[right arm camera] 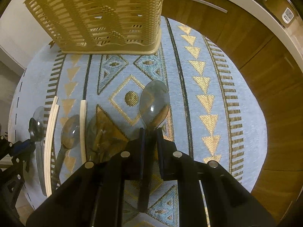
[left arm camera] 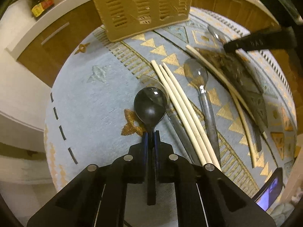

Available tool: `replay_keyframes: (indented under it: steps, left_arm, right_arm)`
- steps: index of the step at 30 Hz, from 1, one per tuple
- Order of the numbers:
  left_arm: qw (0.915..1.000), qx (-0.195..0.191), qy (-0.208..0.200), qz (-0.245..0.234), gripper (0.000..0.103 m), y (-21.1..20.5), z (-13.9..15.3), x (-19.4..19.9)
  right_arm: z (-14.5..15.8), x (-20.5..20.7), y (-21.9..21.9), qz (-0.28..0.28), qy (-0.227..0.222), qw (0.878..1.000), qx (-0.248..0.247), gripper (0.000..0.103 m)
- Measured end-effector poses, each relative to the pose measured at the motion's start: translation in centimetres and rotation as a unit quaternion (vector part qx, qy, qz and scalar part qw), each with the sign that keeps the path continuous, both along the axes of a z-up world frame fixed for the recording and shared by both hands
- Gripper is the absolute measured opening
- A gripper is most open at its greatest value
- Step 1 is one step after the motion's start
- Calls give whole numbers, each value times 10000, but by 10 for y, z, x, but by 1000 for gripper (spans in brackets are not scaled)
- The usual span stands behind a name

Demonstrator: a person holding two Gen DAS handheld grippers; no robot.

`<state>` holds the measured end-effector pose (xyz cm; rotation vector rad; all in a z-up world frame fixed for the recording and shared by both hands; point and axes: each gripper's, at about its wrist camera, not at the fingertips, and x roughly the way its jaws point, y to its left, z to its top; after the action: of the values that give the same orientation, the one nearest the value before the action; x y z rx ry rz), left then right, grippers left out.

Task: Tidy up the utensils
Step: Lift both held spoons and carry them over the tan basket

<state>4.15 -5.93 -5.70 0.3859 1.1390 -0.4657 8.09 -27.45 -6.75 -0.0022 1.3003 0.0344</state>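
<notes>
The left gripper [left arm camera: 151, 135] is squeezed tight on the thin neck of a black spoon [left arm camera: 150, 108]. The round bowl of that spoon sticks out past the fingertips, and its handle runs back between the two fingers toward the camera. The right gripper [right arm camera: 151, 132] is almost fully closed too, and it pinches the neck of a shiny spoon [right arm camera: 154, 104] in the same way, with the bowl out in front and the dark handle going back between the fingers. Both grippers point mostly down at a round table with a blue cloth [right arm camera: 212, 71] that has gold triangles on it. A tan basket [left arm camera: 140, 5] with many slots stands on the far side of the cloth, well apart from both held spoons. More things lie on the cloth between the two grippers. Three pale chopsticks [left arm camera: 181, 102] lie side by side just beside the black spoon. A shiny spoon lying flat [left arm camera: 197, 75] is next to them, with its grey handle pointing toward the camera. Further over lie more pale sticks [left arm camera: 217, 73], partly under a dark blurry shape that I cannot make out. Another spoon [left arm camera: 149, 83] lies partly hidden under the black spoon. A dark bottle [left arm camera: 40, 0] stands on a white counter behind the table.
</notes>
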Motion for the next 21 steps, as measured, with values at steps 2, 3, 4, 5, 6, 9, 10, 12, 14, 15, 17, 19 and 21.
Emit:
replay_keyframes:
  steps: [2,3,4,5,6,9,10,12,14,15,17,19,21]
  left_arm:
    - [9996,-258,-93,82,5,6,6,0]
    - [9992,-360,-141,115,5,8,10,0]
    - [9984,-486,-225,162,5,10,16,0]
    - [9977,-578,-301,181,4,13,18,-3]
    - [9968,-670,-381,198,5,16,23,-5]
    - [9934,-941,-597,284,5,21,38,-11]
    - [9922,-1016,-664,295,5,21,41,-12]
    - [9894,-1150,-836,311,5,22,49,-12]
    - [9859,-1295,-1003,335,5,22,56,-8]
    - [9839,-1378,-1082,339,5,22,60,-6]
    - [9795,-1516,-1280,361,5,20,68,-8]
    - [9758,-1575,-1467,393,5,19,75,-7]
    - [9710,-1645,-1683,427,5,17,83,-5]
  right_arm:
    - [2,-6,0,52,-112,9998,147,10]
    - [4,-9,0,65,-169,9997,175,10]
    - [7,-13,-1,81,-269,9994,193,10]
    - [10,-18,0,119,-375,9989,235,10]
    - [13,-23,-1,155,-451,9985,269,10]
    - [22,-39,-1,205,-745,9956,526,10]
    - [25,-44,-2,184,-853,9943,616,10]
    - [32,-53,-5,159,-1103,9908,763,10]
    - [40,-58,-7,165,-1313,9877,828,10]
    - [46,-63,-8,173,-1476,9852,852,10]
    - [56,-60,-13,194,-1677,9814,916,10]
    - [69,-61,-17,250,-1933,9755,1025,10]
    - [80,-62,-17,294,-2170,9696,1095,10]
